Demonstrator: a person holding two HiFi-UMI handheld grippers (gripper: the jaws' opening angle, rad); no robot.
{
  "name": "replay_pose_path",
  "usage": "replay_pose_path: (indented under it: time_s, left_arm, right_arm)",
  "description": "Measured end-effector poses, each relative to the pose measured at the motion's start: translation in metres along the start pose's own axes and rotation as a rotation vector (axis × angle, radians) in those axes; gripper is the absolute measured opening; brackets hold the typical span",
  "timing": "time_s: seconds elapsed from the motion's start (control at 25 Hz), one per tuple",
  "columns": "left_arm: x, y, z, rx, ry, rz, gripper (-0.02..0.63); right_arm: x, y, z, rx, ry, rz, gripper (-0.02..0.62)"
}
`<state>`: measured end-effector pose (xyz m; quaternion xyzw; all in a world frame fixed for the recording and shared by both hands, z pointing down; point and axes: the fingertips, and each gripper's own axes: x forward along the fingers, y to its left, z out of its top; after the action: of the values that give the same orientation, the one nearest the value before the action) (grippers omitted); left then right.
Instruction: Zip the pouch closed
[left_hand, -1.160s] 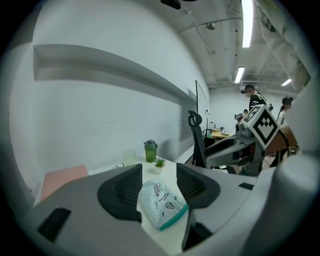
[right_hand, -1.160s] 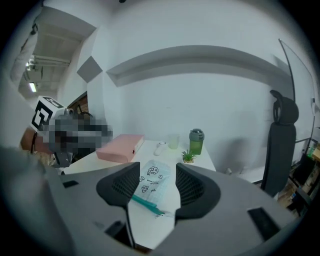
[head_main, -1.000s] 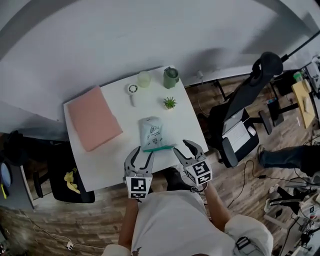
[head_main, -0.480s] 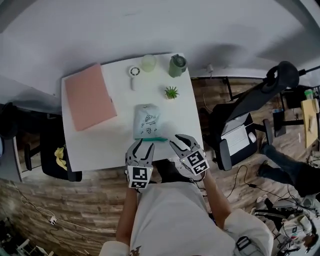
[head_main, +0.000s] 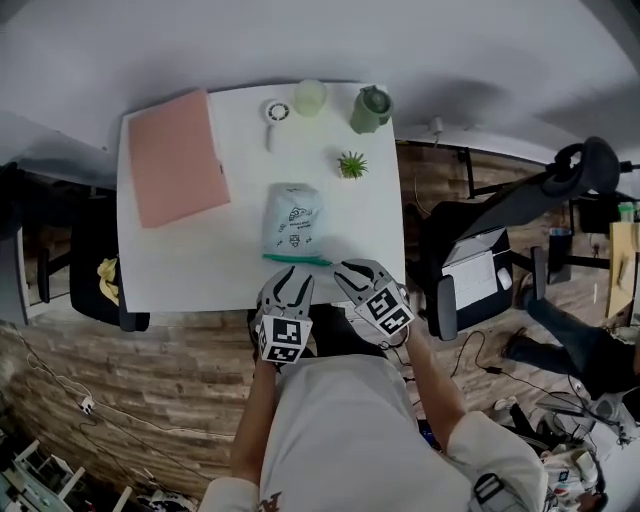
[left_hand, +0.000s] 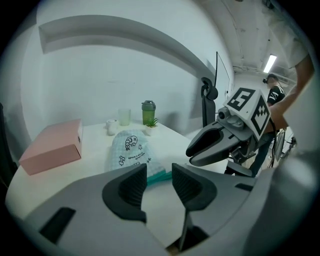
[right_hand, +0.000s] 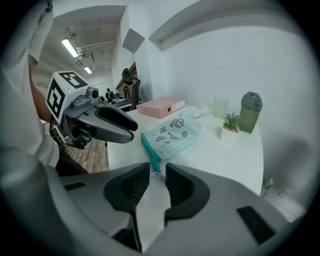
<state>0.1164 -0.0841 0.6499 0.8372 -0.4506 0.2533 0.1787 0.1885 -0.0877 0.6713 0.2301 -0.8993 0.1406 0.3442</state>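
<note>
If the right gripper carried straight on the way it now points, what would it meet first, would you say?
Most likely the teal zipper strip at the near end of the checked fabric pouch on the white table. The right gripper has just been closing its jaws, with nothing between them.

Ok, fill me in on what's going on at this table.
A person is at the near edge of the white table with a gripper in each hand. The left gripper and right gripper both point at the checked pouch, close to its green zip edge, but neither touches it. Both sets of jaws have just been closing; they stand apart with nothing gripped. The zipping has not yet begun.
</note>
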Motion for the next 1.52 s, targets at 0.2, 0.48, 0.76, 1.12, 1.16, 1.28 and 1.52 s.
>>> replay_pose_path:
  time_s: [0.2,0.48,0.76,1.12,1.16,1.28,1.52]
  left_arm:
    - [0.010,-0.011,-0.014,-0.010,0.025,-0.015,0.144]
    - [0.025,-0.024,-0.028,-0.012,0.064,-0.049,0.137]
    - [0.038,-0.035,-0.037,0.004,0.097,-0.081,0.110]
    - [0.056,-0.044,-0.040,0.028,0.136,-0.111,0.109]
    - [0.057,-0.045,-0.040,0.026,0.140,-0.112,0.107]
    - [0.059,-0.047,-0.042,0.017,0.148,-0.115,0.103]
    - [0.060,-0.049,-0.043,-0.009,0.143,-0.109,0.077]
  right_arm:
    - [0.010,0.000,-0.015,-0.065,0.053,0.030,0.100]
    - [0.023,-0.008,-0.028,-0.125,0.121,0.042,0.110]
    - [0.032,-0.009,-0.033,-0.135,0.145,0.069,0.087]
    - [0.036,-0.014,-0.037,-0.145,0.157,0.057,0.090]
    - [0.036,-0.014,-0.037,-0.145,0.155,0.059,0.057]
    - [0.034,-0.012,-0.035,-0.136,0.142,0.065,0.017]
    - [0.029,0.000,-0.030,-0.106,0.111,0.077,0.011]
